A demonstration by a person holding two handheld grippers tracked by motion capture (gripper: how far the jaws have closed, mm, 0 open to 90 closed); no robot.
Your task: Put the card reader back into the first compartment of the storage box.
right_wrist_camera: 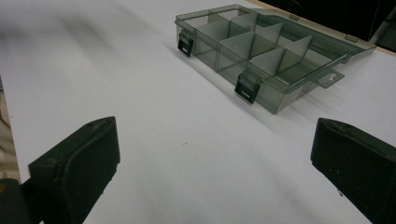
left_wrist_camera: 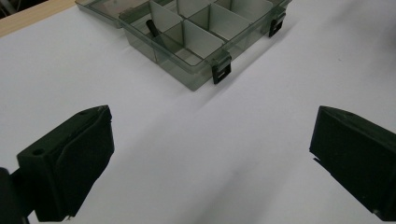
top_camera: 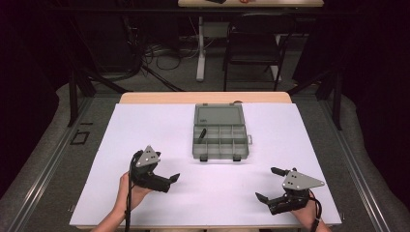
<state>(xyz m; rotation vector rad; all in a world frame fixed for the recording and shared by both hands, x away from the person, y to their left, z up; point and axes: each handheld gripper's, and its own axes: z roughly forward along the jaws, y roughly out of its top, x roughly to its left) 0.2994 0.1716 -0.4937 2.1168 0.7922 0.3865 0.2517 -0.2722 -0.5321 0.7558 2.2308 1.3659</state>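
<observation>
A grey see-through plastic box point(top_camera: 220, 137) lies open near the middle of the white table point(top_camera: 145, 125), toward twelve o'clock from both hands. Its lid point(top_camera: 218, 115) is folded flat back at the far side, and the tray is split by thin walls into small compartments. Two black latches point(left_wrist_camera: 221, 71) hang from the near edge, and a hanging tab point(right_wrist_camera: 329, 77) sticks out from one side. A short dark stick-like piece point(left_wrist_camera: 152, 28) leans in a compartment on the left side of the tray; what it is cannot be made out.

The left gripper point(top_camera: 167, 181) sits at about eight o'clock from the box, held in a hand point(top_camera: 129, 191), its jaws wide apart over bare table with nothing between them. The right gripper point(top_camera: 270, 183) is at about four o'clock, jaws likewise spread and empty. Both are well apart from the box.

Beyond the table's far wooden edge point(top_camera: 205, 97), a dark chair point(top_camera: 254, 46), a white table leg point(top_camera: 200, 48) and loose cables point(top_camera: 162, 55) stand on the floor. The background is dim.
</observation>
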